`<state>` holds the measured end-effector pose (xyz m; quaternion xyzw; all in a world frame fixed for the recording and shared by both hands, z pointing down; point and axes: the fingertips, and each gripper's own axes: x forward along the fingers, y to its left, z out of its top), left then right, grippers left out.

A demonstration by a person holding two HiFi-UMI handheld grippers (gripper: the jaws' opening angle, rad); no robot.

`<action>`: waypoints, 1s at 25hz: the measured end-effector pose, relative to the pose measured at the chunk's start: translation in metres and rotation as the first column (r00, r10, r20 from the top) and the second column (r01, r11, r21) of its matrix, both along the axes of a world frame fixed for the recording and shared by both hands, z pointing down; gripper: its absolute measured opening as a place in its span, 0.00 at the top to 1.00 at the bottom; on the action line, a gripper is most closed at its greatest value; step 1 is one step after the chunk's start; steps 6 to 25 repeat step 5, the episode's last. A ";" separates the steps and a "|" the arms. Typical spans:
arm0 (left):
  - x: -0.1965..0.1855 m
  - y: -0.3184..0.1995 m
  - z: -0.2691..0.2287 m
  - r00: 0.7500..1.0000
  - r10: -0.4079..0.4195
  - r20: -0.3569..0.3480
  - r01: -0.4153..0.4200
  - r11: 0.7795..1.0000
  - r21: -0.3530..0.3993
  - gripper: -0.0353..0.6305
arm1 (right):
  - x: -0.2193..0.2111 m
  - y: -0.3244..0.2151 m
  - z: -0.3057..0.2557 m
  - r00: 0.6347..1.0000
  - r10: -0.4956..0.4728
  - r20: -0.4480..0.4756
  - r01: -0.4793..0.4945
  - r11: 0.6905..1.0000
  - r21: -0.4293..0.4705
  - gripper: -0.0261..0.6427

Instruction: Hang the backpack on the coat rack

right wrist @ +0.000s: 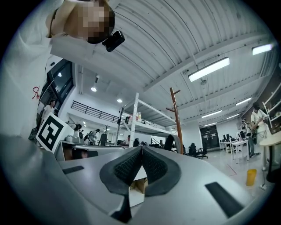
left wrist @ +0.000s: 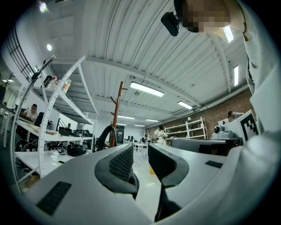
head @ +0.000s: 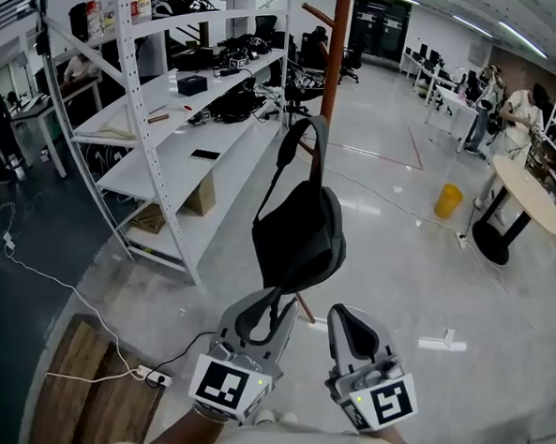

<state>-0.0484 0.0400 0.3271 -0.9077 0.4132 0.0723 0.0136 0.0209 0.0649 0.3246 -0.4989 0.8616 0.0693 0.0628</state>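
A black backpack (head: 299, 234) hangs by its top strap (head: 312, 134) against the brown wooden coat rack pole (head: 337, 48), clear of the floor. My left gripper (head: 267, 308) is just below the bag's bottom corner, and its jaws stand apart with nothing between them. To its right, my right gripper (head: 349, 322) is shut and empty. In the left gripper view the left gripper (left wrist: 140, 153) frames the strap (left wrist: 104, 135) and rack (left wrist: 116, 112) well ahead. The right gripper (right wrist: 142, 153) shows its pads pressed together, with the rack (right wrist: 177, 121) and strap (right wrist: 169, 141) beyond.
A tall white shelving unit (head: 164, 129) with boxes and gear stands to the left of the rack. A wooden board (head: 68, 393) and a power strip with cable (head: 154, 373) lie on the floor at lower left. A yellow bin (head: 449, 199) and a round table (head: 530, 196) are to the right.
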 end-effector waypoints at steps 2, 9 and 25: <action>0.001 0.001 -0.001 1.000 0.002 0.003 -0.002 1.000 -0.002 0.77 | 0.001 0.001 -0.004 1.000 -0.004 0.010 0.004 1.000 0.017 0.93; 0.003 0.003 -0.003 1.000 0.004 0.002 -0.004 1.000 0.012 0.77 | 0.003 0.003 -0.006 1.000 -0.010 0.017 0.010 1.000 0.022 0.93; 0.003 0.003 -0.003 1.000 0.004 0.002 -0.004 1.000 0.012 0.77 | 0.003 0.003 -0.006 1.000 -0.010 0.017 0.010 1.000 0.022 0.93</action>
